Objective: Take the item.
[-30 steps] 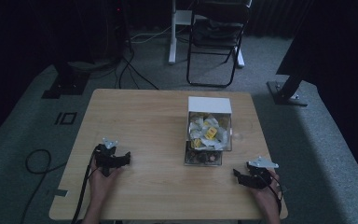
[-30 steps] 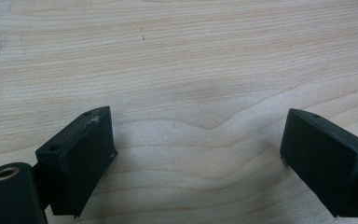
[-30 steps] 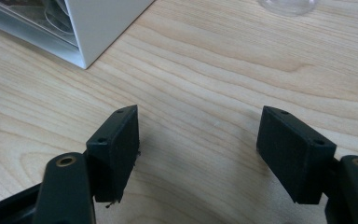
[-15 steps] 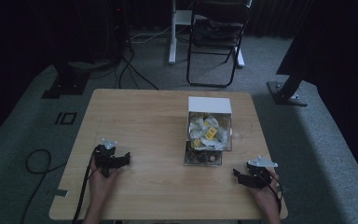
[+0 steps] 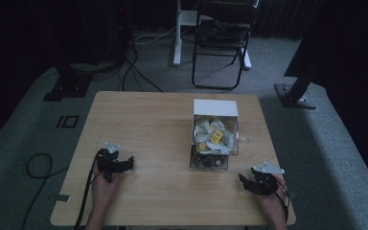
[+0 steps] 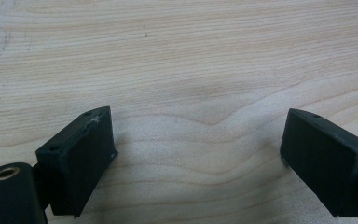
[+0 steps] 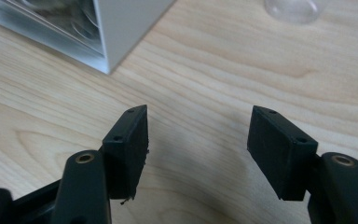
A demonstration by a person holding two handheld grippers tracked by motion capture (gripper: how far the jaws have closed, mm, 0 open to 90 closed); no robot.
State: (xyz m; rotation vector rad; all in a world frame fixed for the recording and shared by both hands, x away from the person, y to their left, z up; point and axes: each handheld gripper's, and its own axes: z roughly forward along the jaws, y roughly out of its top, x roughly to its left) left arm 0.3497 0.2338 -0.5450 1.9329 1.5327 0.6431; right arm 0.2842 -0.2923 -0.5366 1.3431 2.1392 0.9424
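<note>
My left gripper (image 5: 128,164) rests low over the wooden table (image 5: 143,124) at its front left, held by a hand. In the left gripper view its jaws stand wide apart, so the left gripper (image 6: 198,149) is open over bare wood. My right gripper (image 5: 243,180) sits near the front right corner, also hand-held. The right gripper view shows the right gripper (image 7: 198,135) open with nothing between its jaws. A clear box (image 5: 214,136) with a white lid stands right of centre, holding several white and yellow packets. Its corner (image 7: 121,28) lies just ahead-left of the right jaws.
A small clear round object (image 7: 296,8) lies on the table beyond the right jaws. Past the far table edge stand a black folding chair (image 5: 223,43), a white desk leg (image 5: 177,33) and stand bases on the grey carpet. A cable (image 5: 38,167) loops on the floor at left.
</note>
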